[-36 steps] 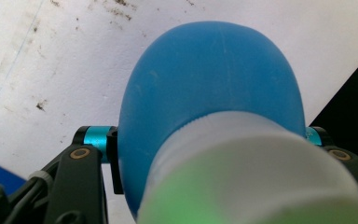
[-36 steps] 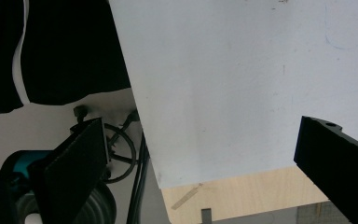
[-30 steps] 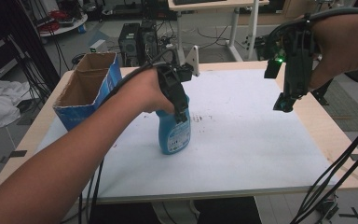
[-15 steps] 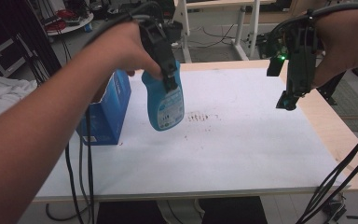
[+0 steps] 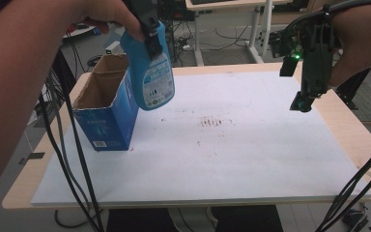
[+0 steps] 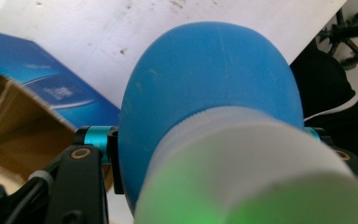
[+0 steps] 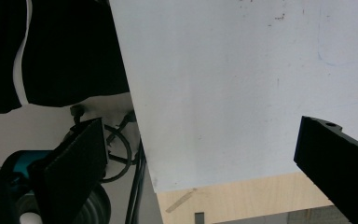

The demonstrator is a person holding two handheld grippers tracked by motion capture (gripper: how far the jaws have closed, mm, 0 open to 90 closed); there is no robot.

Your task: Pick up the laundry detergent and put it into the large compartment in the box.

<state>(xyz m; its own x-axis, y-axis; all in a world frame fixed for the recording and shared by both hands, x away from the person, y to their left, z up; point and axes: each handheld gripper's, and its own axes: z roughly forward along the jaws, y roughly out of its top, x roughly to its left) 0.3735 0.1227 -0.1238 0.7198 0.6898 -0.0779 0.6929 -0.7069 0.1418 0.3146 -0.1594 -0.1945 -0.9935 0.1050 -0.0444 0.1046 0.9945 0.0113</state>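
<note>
A blue spray bottle (image 5: 149, 72) hangs in the air above the left part of the bench (image 5: 352, 140), tilted, with its rounded bottom low and its labelled face turned toward the person. The left tongs (image 5: 147, 29) pinch it at the neck, jaws pressed against the plastic on either side; in the left gripper view the blue body (image 6: 209, 88) bulges out between the jaws, with the pale collar blurred close to the lens. Just below and to the left of the bottle stands an open blue cardboard box (image 5: 104, 121), its brown flaps up and its mouth facing upward; the bottle's lower edge is close to the box's near right corner, and whether they touch cannot be told. A white board (image 5: 232, 159) covers most of the bench, marked with a patch of dark smudges (image 5: 215, 122) near its middle. Well apart, over the right edge, the right tongs (image 5: 305, 104) point downward, held off the surface; in the right gripper view the jaws are spread wide with nothing between them. Black cables (image 5: 72, 159) trail down at the left.
</note>
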